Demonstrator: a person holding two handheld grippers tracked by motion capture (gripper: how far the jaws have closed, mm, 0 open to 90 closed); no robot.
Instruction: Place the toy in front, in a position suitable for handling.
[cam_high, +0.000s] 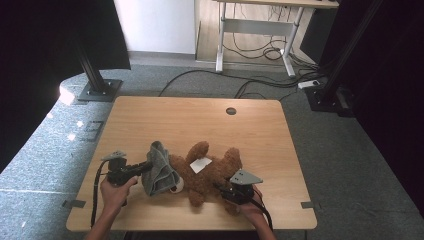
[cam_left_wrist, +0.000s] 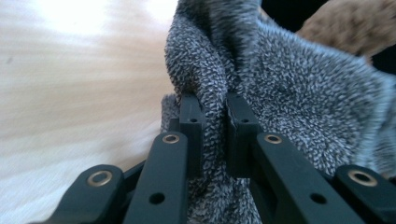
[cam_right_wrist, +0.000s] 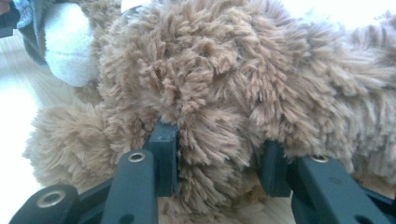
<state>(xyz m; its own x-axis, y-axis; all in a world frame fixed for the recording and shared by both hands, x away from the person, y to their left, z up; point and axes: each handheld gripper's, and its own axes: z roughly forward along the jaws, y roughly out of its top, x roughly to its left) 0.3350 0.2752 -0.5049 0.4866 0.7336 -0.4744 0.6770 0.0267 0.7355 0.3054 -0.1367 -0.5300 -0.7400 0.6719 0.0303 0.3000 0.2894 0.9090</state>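
A brown teddy bear (cam_high: 210, 175) lies on the wooden table (cam_high: 165, 120), just below the table's centre, toward six o'clock in the high view. Its limbs spread out, and a white tag (cam_high: 200, 164) rests on its body. A grey towel (cam_high: 159, 169) covers the bear's head end, at about nine o'clock from the bear's body, and a patch of white muzzle (cam_high: 179, 186) peeks out beneath the cloth's lower edge.

The left gripper (cam_high: 141, 168) comes in from eight o'clock, held in the person's left hand (cam_high: 116, 192), and points toward three o'clock into the towel. In the left gripper view its two black jaws stand close together with a fold of the grey towel (cam_left_wrist: 261, 93) pinched between them, the pads pressing into the pile. The pale table surface (cam_left_wrist: 70, 93) lies at nine o'clock of that view, and brown fur (cam_left_wrist: 355, 28) shows at one o'clock.

The right gripper (cam_high: 223, 190) sits at five o'clock of the bear, held in the right hand (cam_high: 252, 209), with its grey plate on top. In the right gripper view its jaws are set on either side of a thick bunch of the bear's fur (cam_right_wrist: 215, 93) and clamp it. The white muzzle (cam_right_wrist: 70, 42) and a bit of grey cloth show at ten o'clock there.
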